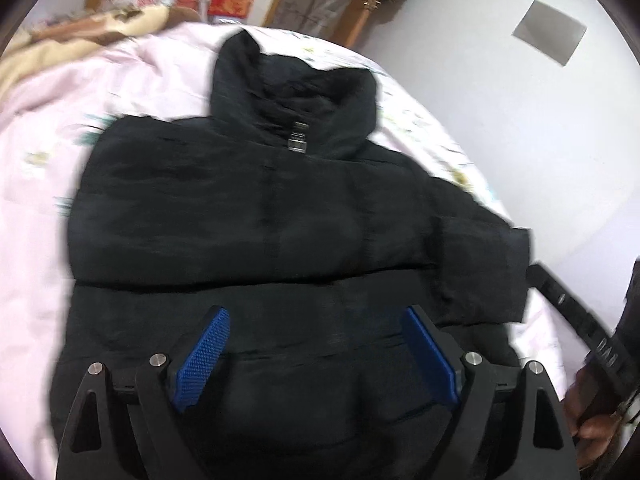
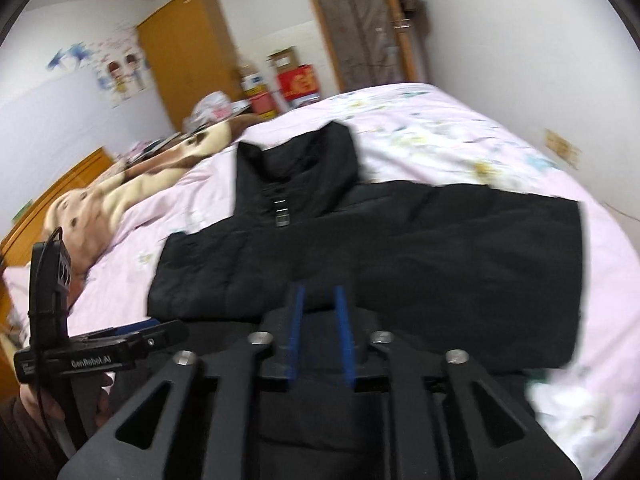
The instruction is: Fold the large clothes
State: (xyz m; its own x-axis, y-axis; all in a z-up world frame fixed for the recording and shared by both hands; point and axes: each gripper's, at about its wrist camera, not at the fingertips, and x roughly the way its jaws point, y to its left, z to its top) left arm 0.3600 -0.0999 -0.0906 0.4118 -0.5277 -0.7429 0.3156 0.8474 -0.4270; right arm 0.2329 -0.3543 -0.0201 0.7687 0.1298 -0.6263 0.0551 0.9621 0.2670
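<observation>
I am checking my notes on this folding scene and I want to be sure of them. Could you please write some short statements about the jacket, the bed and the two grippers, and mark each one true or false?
1. The black jacket lies on a pink bedsheet. True.
2. The left gripper has its blue pads wide apart. True.
3. The jacket hangs on the wooden wardrobe. False: it lies spread on the bed.
4. The right gripper is wide open. False: its pads stand close together, with only a narrow gap.
5. A metal zipper pull shows below the collar. True.
</observation>
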